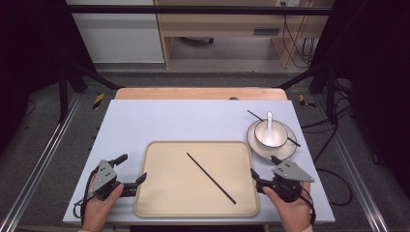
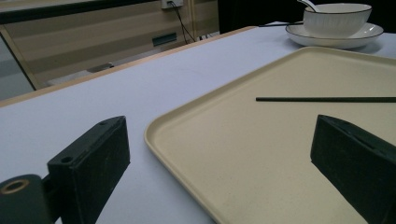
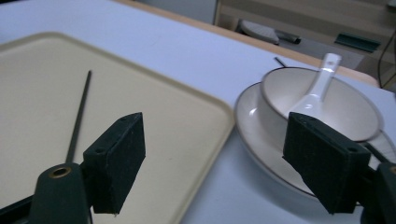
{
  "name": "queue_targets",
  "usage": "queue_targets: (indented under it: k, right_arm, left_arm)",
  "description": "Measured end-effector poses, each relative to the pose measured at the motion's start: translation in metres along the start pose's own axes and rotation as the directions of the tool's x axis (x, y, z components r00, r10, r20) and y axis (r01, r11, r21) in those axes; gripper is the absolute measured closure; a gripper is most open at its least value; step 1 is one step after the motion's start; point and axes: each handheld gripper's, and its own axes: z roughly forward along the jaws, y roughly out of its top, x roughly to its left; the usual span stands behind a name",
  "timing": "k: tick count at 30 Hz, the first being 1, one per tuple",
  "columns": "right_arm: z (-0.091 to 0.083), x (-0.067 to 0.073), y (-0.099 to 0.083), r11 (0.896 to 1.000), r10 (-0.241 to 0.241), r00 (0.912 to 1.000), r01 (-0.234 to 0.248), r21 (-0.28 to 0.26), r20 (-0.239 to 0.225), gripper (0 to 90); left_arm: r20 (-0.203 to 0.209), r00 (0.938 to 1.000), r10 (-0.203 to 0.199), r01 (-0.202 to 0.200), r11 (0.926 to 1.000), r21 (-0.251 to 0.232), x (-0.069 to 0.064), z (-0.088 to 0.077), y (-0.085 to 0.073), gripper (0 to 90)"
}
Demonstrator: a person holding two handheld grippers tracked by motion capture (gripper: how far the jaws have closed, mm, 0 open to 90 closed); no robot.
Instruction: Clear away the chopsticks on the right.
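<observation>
A beige tray (image 1: 169, 193) lies at the front middle of the white table, and a black chopstick (image 1: 211, 178) rests diagonally on it. My left gripper (image 1: 133, 167) stands open at the tray's left edge; between its jaws I see the tray's corner (image 2: 261, 154) and the chopstick (image 2: 327, 99). My right gripper (image 1: 264, 166) is open by the tray's right edge, with nothing between its jaws (image 3: 215, 121). Just beyond it a white bowl (image 1: 270, 135) with a white spoon (image 1: 269, 121) sits on a plate (image 1: 285, 151). A second black chopstick (image 1: 255, 116) lies across that plate behind the bowl.
The table's wooden far edge (image 1: 198, 93) runs along the back. Dark frame posts stand at both sides, with cables on the floor to the right. Bare white tabletop (image 1: 183, 121) stretches behind the tray.
</observation>
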Motion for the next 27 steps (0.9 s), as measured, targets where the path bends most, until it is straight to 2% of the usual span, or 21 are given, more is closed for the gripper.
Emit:
queue_targets:
  k: [3,6,7,8,9,10,12,13,14,15,16,17,18,19,20,21,22,23,24,26,27]
  right_arm:
    - [-0.012,-0.022,0.002,0.999,0.034,0.999,-0.033,-0.032,0.029,26.2]
    - [-0.02,-0.047,0.004,0.998,0.052,0.9969,-0.05,-0.025,0.06,30.6]
    - [-0.02,-0.047,0.004,0.998,0.052,0.9969,-0.05,-0.025,0.06,30.6]
    - [-0.025,-0.065,0.005,0.998,0.061,0.9944,-0.059,-0.017,0.086,31.9]
    - [-0.025,-0.065,0.005,0.998,0.061,0.9944,-0.059,-0.017,0.086,31.9]
    - [-0.027,-0.085,0.006,0.998,0.066,0.9934,-0.064,-0.029,0.093,29.6]
    - [-0.026,-0.106,0.007,0.999,0.053,0.9909,-0.054,0.002,0.124,31.6]
    - [-0.024,-0.116,0.007,0.998,0.066,0.9876,-0.068,0.009,0.142,32.5]
    - [-0.024,-0.116,0.007,0.998,0.066,0.9876,-0.068,0.009,0.142,32.5]
    - [-0.022,-0.124,0.007,0.997,0.07,0.9846,-0.073,0.012,0.16,34.0]
    - [-0.013,-0.145,0.004,0.994,0.099,0.9756,-0.105,0.021,0.196,37.9]
    - [-0.006,-0.154,0.001,0.991,0.119,0.9727,-0.127,0.03,0.199,40.6]
    - [0.002,-0.163,-0.003,0.988,0.133,0.9733,-0.146,0.058,0.187,46.4]
    - [0.002,-0.163,-0.003,0.988,0.133,0.9733,-0.146,0.058,0.187,46.4]
    - [0.009,-0.171,-0.007,0.986,0.131,0.9775,-0.146,0.083,0.165,50.0]
    - [0.021,-0.182,-0.015,0.978,0.169,0.9757,-0.184,0.099,0.14,55.7]
    - [0.028,-0.187,-0.019,0.975,0.184,0.9765,-0.195,0.101,0.112,57.6]
    - [0.028,-0.187,-0.019,0.975,0.184,0.9765,-0.195,0.101,0.112,57.6]
    - [0.04,-0.189,-0.022,0.977,0.175,0.9819,-0.183,0.111,0.072,62.1]
    - [0.044,-0.189,-0.023,0.979,0.163,0.9845,-0.17,0.112,0.064,63.4]
    - [0.054,-0.19,-0.024,0.98,0.163,0.9859,-0.166,0.11,0.037,65.4]
  left_arm:
    - [0.001,1.0,-0.003,0.003,1.0,0.004,0.0,0.001,-0.001,3.8]
    - [0.003,1.0,0.002,-0.002,1.0,0.009,-0.001,0.001,-0.001,3.8]
    - [0.003,1.0,0.002,-0.002,1.0,0.009,-0.001,0.001,-0.001,3.8]
    - [0.004,1.0,0.007,-0.007,0.9999,0.008,-0.001,0.001,-0.001,3.8]
    - [0.006,0.9999,0.01,-0.01,0.9999,0.006,-0.001,0.001,0.0,3.8]
    - [0.006,1.0,0.007,-0.007,1.0,0.003,-0.002,0.001,0.0,3.8]
    - [0.005,0.9999,0.008,-0.009,0.9999,0.006,-0.002,0.001,0.0,3.9]
    - [0.005,0.9999,0.009,-0.009,0.9999,0.006,-0.002,0.001,0.0,3.9]
    - [0.005,0.9999,0.009,-0.009,0.9999,0.006,-0.002,0.001,0.0,4.0]
    - [0.004,0.9999,0.009,-0.009,0.9999,0.006,-0.002,0.001,0.0,4.0]
    - [-0.001,1.0,0.007,-0.007,0.9999,0.008,-0.002,0.001,-0.001,4.0]
    - [-0.004,1.0,0.005,-0.005,0.9999,0.009,-0.002,0.001,-0.001,4.1]
    - [-0.006,1.0,0.006,-0.006,0.9999,0.01,-0.002,0.001,-0.001,4.1]
    - [-0.006,1.0,0.006,-0.006,0.9999,0.01,-0.002,0.001,-0.001,4.2]
    - [-0.006,0.9999,0.01,-0.01,0.9999,0.011,-0.002,0.001,-0.001,4.2]
    - [-0.006,0.9999,0.011,-0.01,0.9999,0.013,-0.002,0.001,-0.001,4.2]
    - [-0.006,0.9999,0.011,-0.01,0.9999,0.013,-0.002,0.001,-0.001,4.2]
    - [-0.007,0.9999,0.008,-0.008,0.9999,0.013,-0.002,0.001,-0.001,4.2]
    - [-0.007,0.9999,0.008,-0.008,0.9998,0.018,-0.002,0.002,-0.002,4.2]
    - [-0.008,0.9999,0.008,-0.007,0.9997,0.023,-0.002,0.004,-0.003,4.3]
    - [-0.006,1.0,0.008,-0.008,0.9996,0.027,-0.002,0.004,-0.003,4.3]
